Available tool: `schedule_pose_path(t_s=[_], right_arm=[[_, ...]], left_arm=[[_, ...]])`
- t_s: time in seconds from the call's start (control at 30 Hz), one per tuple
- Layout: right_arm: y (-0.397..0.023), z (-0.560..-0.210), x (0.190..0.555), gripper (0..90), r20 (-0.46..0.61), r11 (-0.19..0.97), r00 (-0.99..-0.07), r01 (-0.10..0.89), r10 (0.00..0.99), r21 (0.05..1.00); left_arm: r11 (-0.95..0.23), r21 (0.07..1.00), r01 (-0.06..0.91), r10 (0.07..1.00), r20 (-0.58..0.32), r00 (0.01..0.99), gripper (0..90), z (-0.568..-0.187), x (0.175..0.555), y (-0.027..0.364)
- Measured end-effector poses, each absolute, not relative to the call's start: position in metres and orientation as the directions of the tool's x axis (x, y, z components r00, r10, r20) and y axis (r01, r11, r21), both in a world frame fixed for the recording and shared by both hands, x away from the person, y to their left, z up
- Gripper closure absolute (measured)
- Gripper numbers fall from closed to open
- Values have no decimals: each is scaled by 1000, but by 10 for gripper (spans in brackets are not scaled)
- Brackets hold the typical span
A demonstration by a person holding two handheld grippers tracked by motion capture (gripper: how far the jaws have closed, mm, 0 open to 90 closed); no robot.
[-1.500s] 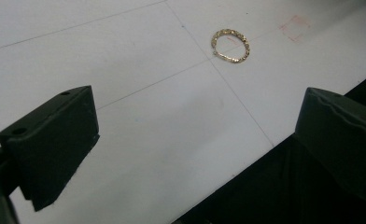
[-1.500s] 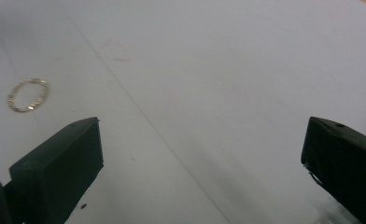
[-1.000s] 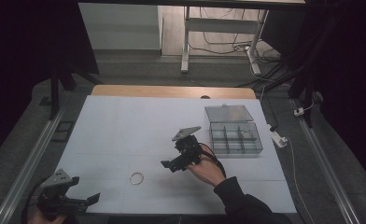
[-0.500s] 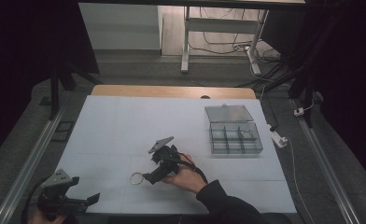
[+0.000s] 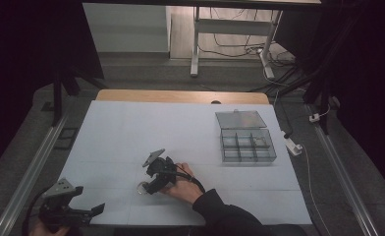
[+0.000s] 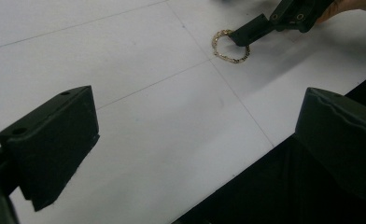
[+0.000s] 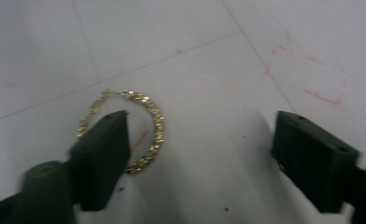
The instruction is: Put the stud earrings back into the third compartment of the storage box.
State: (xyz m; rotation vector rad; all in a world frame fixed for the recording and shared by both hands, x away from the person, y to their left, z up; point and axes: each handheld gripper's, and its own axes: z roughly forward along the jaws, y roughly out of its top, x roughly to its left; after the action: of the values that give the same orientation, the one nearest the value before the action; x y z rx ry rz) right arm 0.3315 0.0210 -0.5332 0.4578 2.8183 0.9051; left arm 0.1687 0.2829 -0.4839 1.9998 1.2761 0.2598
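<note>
A gold twisted hoop earring (image 7: pixel 157 122) lies flat on the white table mat (image 5: pixel 180 128), near the front middle (image 5: pixel 141 187). My right gripper (image 7: pixel 200 126) hangs low over it, open, its jaws having just been closing. Its left jaw covers the hoop's left part, the hoop's right side lies between the jaws, and the right jaw stands far off it. In the left gripper view that jaw tip rests at the hoop (image 6: pixel 230 59). My left gripper (image 5: pixel 95 210) sits open at the front left corner, nothing between its jaws (image 6: pixel 197 107).
A clear compartment box (image 5: pixel 248 161) with its lid (image 5: pixel 239 119) folded back stands at the right of the mat. A white power strip (image 5: pixel 292 145) lies just off the table's right edge. Faint red marks (image 7: pixel 321 95) show on the mat.
My right hand has travelled left and toward the front, from beside the box down to the hoop earring. Left gripper has stayed put.
</note>
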Motion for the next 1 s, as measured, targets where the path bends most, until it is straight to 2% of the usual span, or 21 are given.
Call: schedule_pose_path(t_s=[0.03, 0.13, 0.17, 0.2, 0.27, 0.47, 0.73, 1.0], right_arm=[[21, -532, 331, 278, -36, 775, -949, 234, 314, 587], [18, -528, 330, 585, -30, 784, -962, 203, 271, 586], [18, -528, 330, 585, -30, 784, -962, 203, 271, 586], [17, -527, 329, 639, -22, 784, -964, 203, 266, 587], [14, -527, 329, 860, -14, 778, -965, 202, 262, 594], [14, -527, 329, 882, 8, 778, -964, 218, 265, 589], [12, -525, 332, 884, 79, 753, -946, 299, 314, 586], [7, -518, 333, 884, 75, 737, -941, 308, 331, 602]], left_arm=[[-234, 675, 700, 849, -209, 486, 0, -484, 169, 283], [-237, 674, 699, 848, -207, 487, 0, -484, 169, 283], [-237, 674, 699, 848, -207, 487, 0, -484, 169, 283], [-237, 674, 700, 849, -207, 487, 0, -484, 169, 283], [-237, 674, 700, 848, -208, 487, 0, -484, 169, 283], [-237, 674, 699, 848, -207, 487, 0, -484, 169, 283], [-239, 676, 697, 849, -202, 487, 0, -484, 168, 282], [-239, 676, 697, 849, -202, 487, 0, -484, 168, 282]])
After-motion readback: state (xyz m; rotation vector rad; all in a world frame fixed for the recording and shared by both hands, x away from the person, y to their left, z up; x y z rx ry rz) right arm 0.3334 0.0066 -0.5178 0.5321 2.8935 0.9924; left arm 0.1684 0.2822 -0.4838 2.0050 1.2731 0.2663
